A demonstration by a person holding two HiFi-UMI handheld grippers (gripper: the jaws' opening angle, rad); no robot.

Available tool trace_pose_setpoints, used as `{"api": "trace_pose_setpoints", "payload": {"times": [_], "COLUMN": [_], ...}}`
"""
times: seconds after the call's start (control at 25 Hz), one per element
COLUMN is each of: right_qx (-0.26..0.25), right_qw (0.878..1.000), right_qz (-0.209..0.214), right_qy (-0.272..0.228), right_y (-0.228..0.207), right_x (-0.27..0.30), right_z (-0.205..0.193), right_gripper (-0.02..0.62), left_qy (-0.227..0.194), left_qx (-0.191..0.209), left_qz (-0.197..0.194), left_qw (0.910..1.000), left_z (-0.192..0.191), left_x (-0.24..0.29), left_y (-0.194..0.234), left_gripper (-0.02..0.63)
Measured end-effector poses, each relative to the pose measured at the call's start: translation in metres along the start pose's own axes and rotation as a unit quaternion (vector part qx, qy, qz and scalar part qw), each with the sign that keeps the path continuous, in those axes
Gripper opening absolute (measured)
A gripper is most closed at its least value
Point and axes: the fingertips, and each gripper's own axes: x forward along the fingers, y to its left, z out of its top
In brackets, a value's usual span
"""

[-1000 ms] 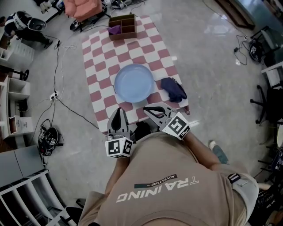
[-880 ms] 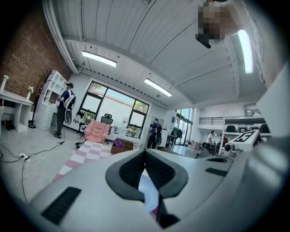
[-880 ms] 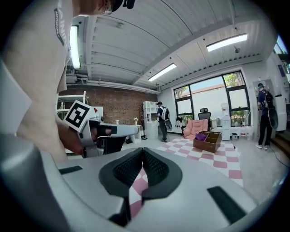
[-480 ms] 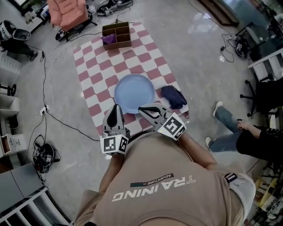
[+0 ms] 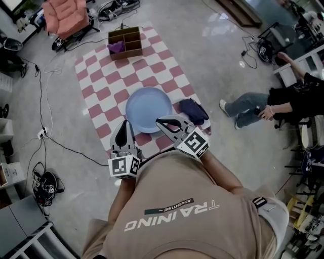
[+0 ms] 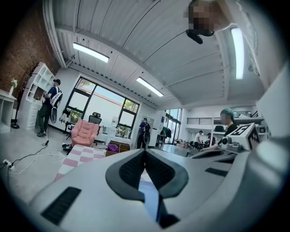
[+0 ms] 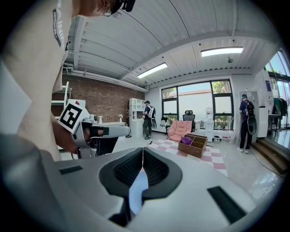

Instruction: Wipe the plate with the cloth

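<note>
A light blue plate (image 5: 149, 109) lies on a red-and-white checkered mat (image 5: 96, 76) on the floor. To the plate's right, on the mat, sits a crumpled dark navy cloth (image 5: 193, 110). My left gripper (image 5: 123, 124) hangs shut and empty above the mat's near edge, just left of the plate. The right gripper (image 5: 159, 121) is shut and empty too, its tip over the plate's near rim, left of the cloth. In the left gripper view the jaws (image 6: 145, 152) meet with a strip of blue plate below them. The right gripper view shows the same at its jaws (image 7: 143, 149).
A wooden compartment box (image 5: 125, 41) with a purple item stands at the mat's far end, a pink chair (image 5: 63, 15) beyond it. Cables (image 5: 43, 109) run over the floor at the left. A seated person's legs (image 5: 245, 107) reach in at the right.
Both grippers have moved forward toward the plate, still shut. The right tip now reaches the plate's near rim. A seated person has come into view at the right.
</note>
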Motion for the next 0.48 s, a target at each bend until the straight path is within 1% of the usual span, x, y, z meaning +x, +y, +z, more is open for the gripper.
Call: {"api": "trace_pose_setpoints", "payload": {"times": [0.16,0.28,0.36,0.48], "right_qx": [-0.006,-0.008,-0.018,-0.039], "right_qw": [1.000,1.000,1.000,0.999], "right_qz": [0.004,0.006,0.004,0.000], "right_qy": [-0.002,-0.001,0.003,0.004], "right_y": [-0.010,-0.021,-0.029,-0.042], "right_x": [-0.002,-0.005,-0.008,-0.013], "right_z": [0.001,-0.002,-0.002,-0.001], "right_gripper": [0.018,0.018,0.018,0.018], "left_qy": [-0.004,-0.013,-0.012,-0.016], "left_qx": [0.007,-0.008,-0.011,-0.001], "left_qz": [0.010,0.029,0.044,0.056], "left_qw": [0.9999,0.9995,0.9989,0.9983], "left_z": [0.004,0.004,0.001,0.002], "left_x": [0.003,0.003,0.004,0.006], "left_y": [-0.004,-0.003,0.001,0.004], "left_gripper": [0.014,0.014,0.014,0.015]}}
